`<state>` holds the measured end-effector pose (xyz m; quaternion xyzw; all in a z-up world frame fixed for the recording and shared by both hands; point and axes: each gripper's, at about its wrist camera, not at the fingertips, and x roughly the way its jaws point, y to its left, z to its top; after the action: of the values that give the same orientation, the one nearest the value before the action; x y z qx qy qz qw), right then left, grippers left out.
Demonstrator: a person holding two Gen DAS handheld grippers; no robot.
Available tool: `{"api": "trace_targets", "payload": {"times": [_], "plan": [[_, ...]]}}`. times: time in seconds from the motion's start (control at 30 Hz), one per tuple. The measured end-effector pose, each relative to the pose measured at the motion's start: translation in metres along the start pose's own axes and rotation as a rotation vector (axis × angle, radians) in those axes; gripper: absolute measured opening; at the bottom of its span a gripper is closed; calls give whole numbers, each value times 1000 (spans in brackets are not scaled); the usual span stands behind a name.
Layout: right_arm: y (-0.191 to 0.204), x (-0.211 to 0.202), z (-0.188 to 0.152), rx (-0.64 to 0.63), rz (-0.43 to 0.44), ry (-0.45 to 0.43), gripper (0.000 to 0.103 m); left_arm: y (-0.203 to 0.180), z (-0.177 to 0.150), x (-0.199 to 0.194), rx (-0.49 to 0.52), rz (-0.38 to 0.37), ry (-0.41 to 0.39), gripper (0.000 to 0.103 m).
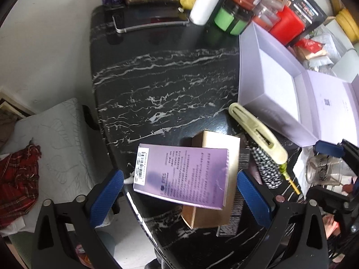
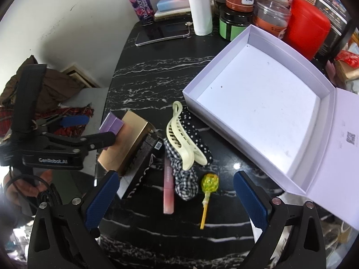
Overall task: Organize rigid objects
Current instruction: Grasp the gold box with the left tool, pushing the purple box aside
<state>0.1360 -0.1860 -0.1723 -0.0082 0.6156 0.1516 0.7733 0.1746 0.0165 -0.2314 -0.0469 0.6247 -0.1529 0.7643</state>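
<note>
- Nearest to us, our left gripper hangs low over the near edge of a black marble table, its blue fingers spread wide on either side of a purple box; they do not appear to touch it
- The purple box lies flat on top of a gold box, with its barcode end jutting out to the left
- Our right gripper is also spread open and holds nothing; between its fingers on the table lie a pink tube and a yellow lollipop
- Just past those, a cream hair clip rests on a checked cloth band, beside a long black box
- Further right, an open white box sits empty, its lid folded out flat to the right
- At the far edge stand jars, a white bottle, a phone and a red canister
- We judge the step in hand to be picking up the purple box; to do it well we would close squarely on its long sides, lift straight up so the gold box beneath stays put, then carry it to the white box
</note>
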Motion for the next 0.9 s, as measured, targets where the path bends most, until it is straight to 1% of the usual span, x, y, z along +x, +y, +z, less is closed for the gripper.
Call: {"api": "trace_targets", "payload": {"times": [0.1,0.17,0.2,0.23,0.4,0.47,0.53,0.57,0.6,0.73,0.8,0.87,0.9], "plan": [[-1,6,2,-1,0,6,103,4,2,14,9,-6,39,103],[-2,9,4,-2,1,7,103,8,4,19,-11,-78,59,103],[-2,10,4,-3,0,8,103,9,4,22,-20,-92,68,103],[-3,11,5,-2,-1,10,103,9,5,23,-25,-107,66,103],[-5,15,6,6,0,10,103,1,5,23,18,-110,38,102],[-6,15,7,7,-3,11,103,-4,4,22,41,-131,28,94],[-7,16,6,7,-6,9,103,-9,6,23,40,-170,37,78],[-8,15,6,8,-8,8,103,-10,5,23,33,-196,42,74],[-9,15,6,9,-8,8,103,-11,5,23,29,-202,41,71],[-13,14,4,20,-13,5,103,-24,5,13,80,-142,-9,62],[-15,13,3,23,-18,3,103,-26,6,8,92,-99,-36,62],[-16,13,2,28,-17,3,103,-21,10,9,69,-88,-45,62],[-17,12,1,30,-16,4,103,-18,12,10,49,-95,-43,62]]}}
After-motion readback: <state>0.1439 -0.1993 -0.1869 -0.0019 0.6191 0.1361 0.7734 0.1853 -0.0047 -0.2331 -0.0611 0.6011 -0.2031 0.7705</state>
